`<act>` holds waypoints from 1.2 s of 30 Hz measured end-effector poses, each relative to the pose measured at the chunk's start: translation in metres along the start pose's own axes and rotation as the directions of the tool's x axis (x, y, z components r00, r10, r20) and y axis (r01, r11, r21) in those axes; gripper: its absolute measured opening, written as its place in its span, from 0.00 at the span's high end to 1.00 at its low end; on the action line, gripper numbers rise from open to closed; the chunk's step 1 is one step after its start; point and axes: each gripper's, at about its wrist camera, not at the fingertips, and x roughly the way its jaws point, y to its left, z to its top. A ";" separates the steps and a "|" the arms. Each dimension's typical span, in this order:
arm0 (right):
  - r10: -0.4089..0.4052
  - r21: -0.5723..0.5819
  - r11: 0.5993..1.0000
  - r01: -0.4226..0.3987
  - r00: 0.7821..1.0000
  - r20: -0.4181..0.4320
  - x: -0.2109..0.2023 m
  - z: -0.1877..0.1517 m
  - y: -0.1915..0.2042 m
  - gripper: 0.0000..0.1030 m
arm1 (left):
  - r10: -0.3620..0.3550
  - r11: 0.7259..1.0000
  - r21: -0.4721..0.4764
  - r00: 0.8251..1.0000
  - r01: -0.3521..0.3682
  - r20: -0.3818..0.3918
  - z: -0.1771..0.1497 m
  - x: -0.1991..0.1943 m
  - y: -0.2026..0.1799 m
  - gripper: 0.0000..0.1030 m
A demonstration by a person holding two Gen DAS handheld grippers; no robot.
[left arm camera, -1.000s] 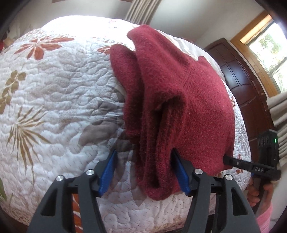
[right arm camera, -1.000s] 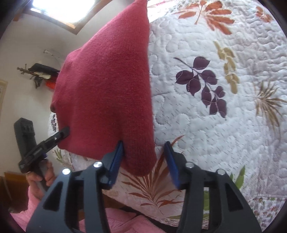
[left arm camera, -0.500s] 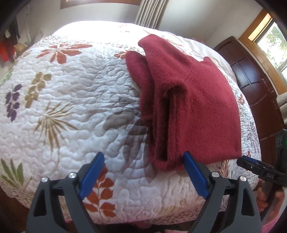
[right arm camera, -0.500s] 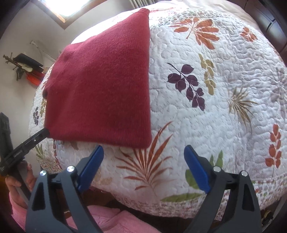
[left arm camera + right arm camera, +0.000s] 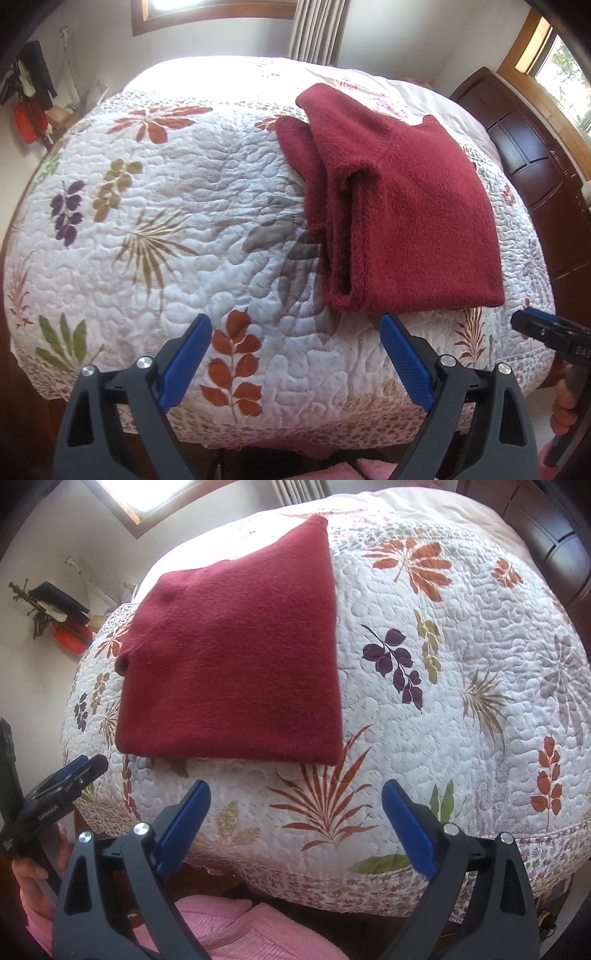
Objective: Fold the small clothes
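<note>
1. Quilt (image 5: 155,266): white, printed with leaves, spread over a bed that fills both wrist views; its near edge drops away just in front of both grippers.
2. Headboard (image 5: 535,155): dark wood, at the right of the left wrist view, beneath a wood-framed window.
3. Sweater (image 5: 399,221): dark red knit, the task's own thing, lying flat on the quilt near the bed's near edge. It is folded into a compact, roughly rectangular bundle. In the left wrist view its left side shows stacked layers with an open tuck; in the right wrist view the top face is smooth and the right edge straight.
4. Left gripper (image 5: 295,354): jaws spread wide, nothing between them, hanging just short of the sweater's near left corner and not touching it.
5. Right gripper (image 5: 295,823): jaws likewise wide and empty, near the sweater's near edge, apart from the cloth. Each gripper also shows at the margin of the other's view, with a hand (image 5: 29,871) on its handle.
6. Pink cloth (image 5: 236,934): visible below the bed edge; what it is cannot be told.
7. Progress, as a judgement: folding of this garment looks finished or nearly so, since the bundle lies released. Possibly remaining: squaring the loose layers on the left side, or one more fold.
</note>
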 end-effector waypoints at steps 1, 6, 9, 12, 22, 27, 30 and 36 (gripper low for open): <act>-0.006 -0.006 1.000 0.006 1.000 0.003 -0.001 0.000 0.002 0.07 | 0.007 1.000 0.004 1.000 -0.007 0.002 0.000 -0.002 -0.001 0.09; -0.030 -0.030 0.999 0.030 0.999 0.014 -0.004 -0.002 0.009 0.06 | 0.029 0.999 0.014 0.999 -0.030 0.021 -0.001 -0.015 -0.002 0.08; -0.023 -0.035 0.999 0.023 1.000 0.009 -0.004 -0.005 0.013 0.06 | 0.034 0.999 0.015 0.999 -0.034 0.027 -0.002 -0.020 -0.004 0.08; -0.012 -0.035 0.999 0.012 1.000 0.005 -0.005 -0.006 0.016 0.06 | 0.044 0.999 0.022 0.998 -0.044 0.037 -0.002 -0.026 -0.005 0.08; -0.038 -0.046 0.998 0.040 0.998 0.051 -0.021 -0.008 0.026 0.06 | 0.063 0.997 0.042 0.997 -0.065 0.048 -0.002 -0.033 -0.009 0.08; -0.054 -0.044 0.997 0.056 0.997 0.050 -0.021 -0.010 0.028 0.06 | 0.065 0.997 0.048 0.997 -0.067 0.046 -0.002 -0.033 -0.010 0.08; -0.059 -0.044 0.997 0.061 0.997 0.050 -0.021 -0.010 0.029 0.06 | 0.064 0.997 0.050 0.997 -0.066 0.045 -0.002 -0.033 -0.010 0.08; -0.068 -0.048 0.996 0.070 0.996 0.052 -0.021 -0.011 0.031 0.06 | 0.068 0.996 0.050 0.997 -0.071 0.046 -0.003 -0.033 -0.009 0.08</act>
